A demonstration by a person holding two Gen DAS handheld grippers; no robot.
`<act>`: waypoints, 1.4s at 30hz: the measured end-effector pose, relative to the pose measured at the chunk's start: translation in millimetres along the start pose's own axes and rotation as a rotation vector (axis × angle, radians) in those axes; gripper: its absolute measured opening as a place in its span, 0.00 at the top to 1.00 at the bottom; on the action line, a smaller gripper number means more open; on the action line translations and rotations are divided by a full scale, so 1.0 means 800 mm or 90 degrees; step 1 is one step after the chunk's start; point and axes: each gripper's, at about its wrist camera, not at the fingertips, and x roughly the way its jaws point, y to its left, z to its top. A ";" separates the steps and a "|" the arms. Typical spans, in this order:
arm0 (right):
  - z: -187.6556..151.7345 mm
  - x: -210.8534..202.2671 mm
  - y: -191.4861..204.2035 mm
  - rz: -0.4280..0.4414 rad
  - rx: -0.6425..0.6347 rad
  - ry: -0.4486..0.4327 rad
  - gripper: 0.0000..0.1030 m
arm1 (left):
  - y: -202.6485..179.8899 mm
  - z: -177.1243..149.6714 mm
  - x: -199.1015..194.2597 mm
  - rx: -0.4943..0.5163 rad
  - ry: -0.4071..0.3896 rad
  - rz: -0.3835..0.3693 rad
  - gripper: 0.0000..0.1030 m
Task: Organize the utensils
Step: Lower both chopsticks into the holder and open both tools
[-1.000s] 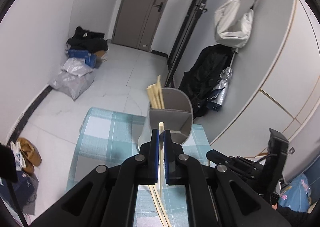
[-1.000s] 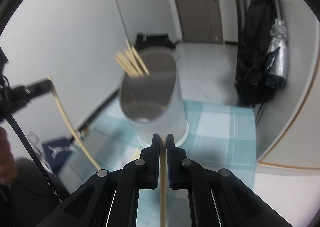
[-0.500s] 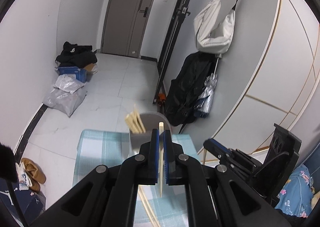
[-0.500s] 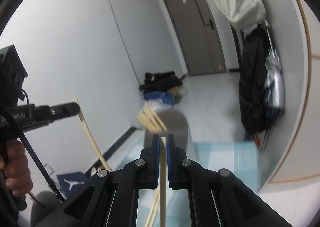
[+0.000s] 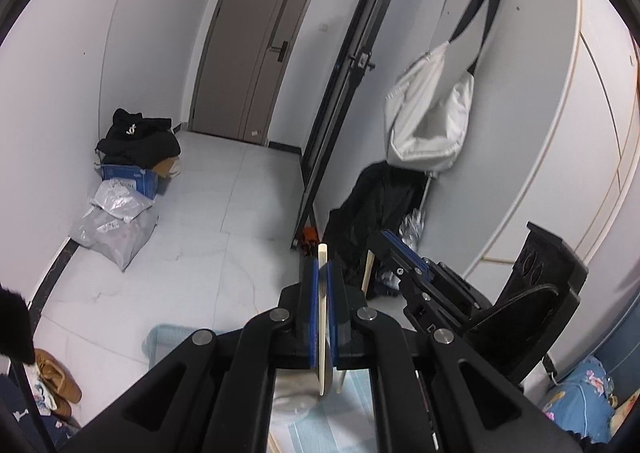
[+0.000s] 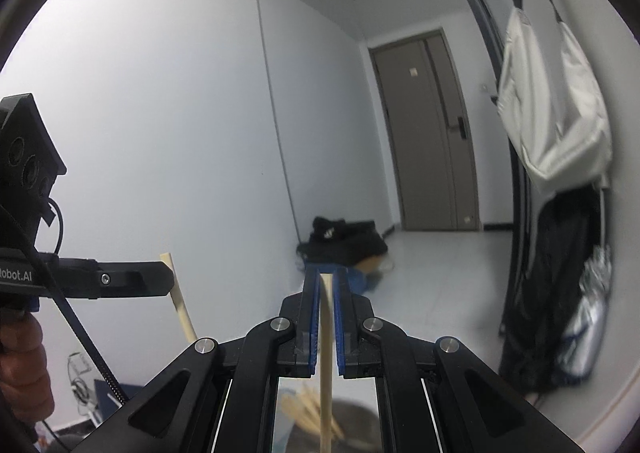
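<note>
In the left wrist view my left gripper (image 5: 322,263) is shut on a pale wooden chopstick (image 5: 321,333) that stands nearly upright between the blue pads. My right gripper (image 5: 382,241) hangs close on its right, with another chopstick (image 5: 366,273) below its tip. The right wrist view shows the right gripper (image 6: 326,273) shut on its chopstick (image 6: 326,333), and the left gripper (image 6: 168,281) with its chopstick (image 6: 180,301) at the left. The grey holder (image 6: 356,423), with several chopsticks (image 6: 304,411) in it, lies low under both grippers, mostly hidden.
A corner of the teal checked tablecloth (image 5: 168,337) shows beneath the left gripper. A person's hand (image 6: 20,353) grips the left handle. Beyond are tiled floor, a heap of bags and a box (image 5: 128,181), a grey door (image 5: 256,65), and a white bag (image 5: 428,113) hanging on the wall.
Both grippers have risen with their chopsticks still clamped. The holder and table have slid down to the bottom of both views. The right gripper has tipped up toward level.
</note>
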 end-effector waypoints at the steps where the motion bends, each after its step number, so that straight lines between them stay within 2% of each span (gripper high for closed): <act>1: 0.002 0.007 -0.004 0.002 0.000 -0.006 0.94 | 0.003 0.002 0.004 -0.003 -0.004 0.003 0.99; 3: 0.002 0.021 -0.012 0.005 -0.005 -0.024 0.94 | 0.011 0.005 0.013 -0.012 -0.027 0.029 0.99; 6: -0.002 0.043 -0.023 0.005 -0.015 -0.039 0.94 | 0.022 -0.001 0.034 -0.012 -0.027 0.037 0.99; 10: -0.011 0.069 -0.038 0.019 -0.010 -0.036 0.94 | 0.040 -0.012 0.063 -0.030 -0.002 0.035 0.99; 17: -0.034 0.088 -0.045 0.043 -0.041 -0.024 0.94 | 0.057 -0.032 0.093 -0.032 0.000 0.032 0.99; 21: -0.042 0.089 -0.049 0.052 -0.048 -0.011 0.94 | 0.057 -0.039 0.096 -0.028 -0.006 0.019 0.99; 26: -0.049 0.085 -0.048 0.068 -0.065 0.005 0.94 | 0.056 -0.047 0.099 -0.026 0.010 0.007 0.99; 31: -0.065 0.074 -0.040 0.079 -0.086 0.034 0.94 | 0.054 -0.056 0.109 -0.010 0.046 0.010 0.99; 33: -0.072 0.069 -0.037 0.083 -0.083 0.047 0.94 | 0.054 -0.060 0.114 -0.010 0.068 -0.004 0.99; 37: -0.086 0.065 -0.031 0.087 -0.080 0.078 0.92 | 0.047 -0.064 0.109 -0.002 0.086 0.008 0.99; 39: -0.090 0.066 -0.030 0.084 -0.074 0.103 0.92 | 0.044 -0.062 0.101 -0.001 0.082 0.020 0.95; 40: -0.092 0.066 -0.030 0.082 -0.069 0.109 0.90 | 0.044 -0.061 0.095 -0.003 0.078 0.026 0.89; 41: -0.094 0.065 -0.032 0.082 -0.061 0.118 0.89 | 0.044 -0.060 0.090 -0.006 0.074 0.037 0.76; 42: -0.095 0.062 -0.032 0.079 -0.052 0.124 0.88 | 0.044 -0.061 0.084 -0.008 0.069 0.046 0.68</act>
